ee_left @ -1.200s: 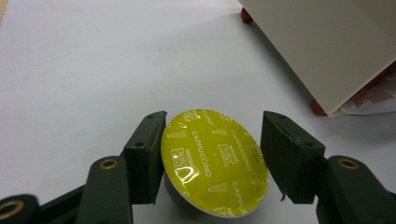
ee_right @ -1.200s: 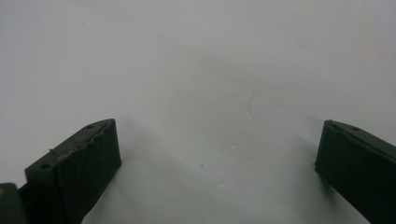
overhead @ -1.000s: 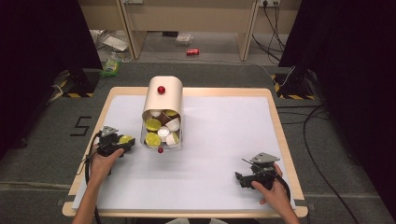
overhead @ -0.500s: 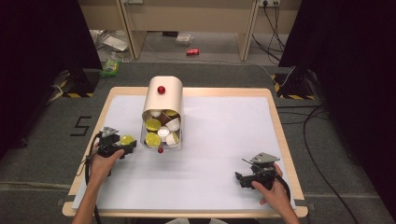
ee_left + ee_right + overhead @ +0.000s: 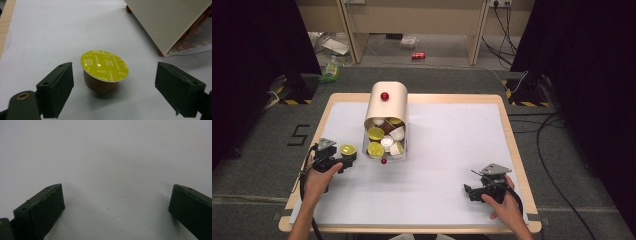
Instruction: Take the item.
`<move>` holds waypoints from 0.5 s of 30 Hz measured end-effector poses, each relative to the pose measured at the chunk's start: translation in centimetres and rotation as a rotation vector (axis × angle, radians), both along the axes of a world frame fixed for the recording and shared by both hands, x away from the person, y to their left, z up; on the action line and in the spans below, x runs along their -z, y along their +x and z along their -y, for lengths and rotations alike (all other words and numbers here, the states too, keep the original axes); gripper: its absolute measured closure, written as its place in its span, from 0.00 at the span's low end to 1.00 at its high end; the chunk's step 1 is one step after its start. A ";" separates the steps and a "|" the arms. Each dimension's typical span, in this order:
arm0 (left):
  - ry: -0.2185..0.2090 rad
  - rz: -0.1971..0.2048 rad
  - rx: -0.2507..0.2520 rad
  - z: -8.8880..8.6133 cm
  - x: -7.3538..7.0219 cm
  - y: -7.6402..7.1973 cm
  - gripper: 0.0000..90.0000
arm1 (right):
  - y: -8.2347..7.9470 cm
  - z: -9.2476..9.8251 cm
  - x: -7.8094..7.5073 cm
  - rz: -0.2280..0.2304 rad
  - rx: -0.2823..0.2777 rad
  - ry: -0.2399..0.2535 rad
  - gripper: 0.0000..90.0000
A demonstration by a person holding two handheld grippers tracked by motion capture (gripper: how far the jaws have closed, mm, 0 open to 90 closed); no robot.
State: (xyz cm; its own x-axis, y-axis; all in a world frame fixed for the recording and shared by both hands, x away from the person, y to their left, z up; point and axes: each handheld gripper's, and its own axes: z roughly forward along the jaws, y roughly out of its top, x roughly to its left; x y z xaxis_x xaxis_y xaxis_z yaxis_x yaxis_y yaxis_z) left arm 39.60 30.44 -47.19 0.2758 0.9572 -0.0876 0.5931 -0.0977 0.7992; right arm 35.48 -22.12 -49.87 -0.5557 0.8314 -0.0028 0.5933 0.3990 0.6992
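Note:
A coffee capsule [image 5: 104, 66] with a yellow foil lid and a brown body stands on the white table sheet [image 5: 447, 145], slightly tilted. My left gripper [image 5: 115, 77] is open around it; its jaws have just been opening, and both pads stand well clear of the capsule's sides. From above, the capsule [image 5: 347, 149] sits at the tip of the left gripper [image 5: 346, 156], near the table's left edge. My right gripper [image 5: 469, 192] rests open at the front right, nothing between its jaws [image 5: 117, 195].
A cream container [image 5: 385, 107] with a red knob lies tipped in the middle of the table, its clear mouth facing me and holding several capsules [image 5: 384, 140]. Its corner [image 5: 170, 22] is to the capsule's right. The table has a wooden rim [image 5: 512, 150].
The left gripper's jaws have spread apart and let go of the yellow capsule, which now stands free on the sheet. The right gripper has not moved.

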 end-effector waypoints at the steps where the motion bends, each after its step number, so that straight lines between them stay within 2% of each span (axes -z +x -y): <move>1: -0.002 0.000 0.000 0.0 -0.1 -0.1 0.17 | 0.0 0.0 0.0 0.000 0.000 0.000 0.01; 15: 0.021 0.012 0.028 0.9 -0.4 -1.8 0.17 | 0.0 0.0 0.0 0.000 0.000 0.000 0.01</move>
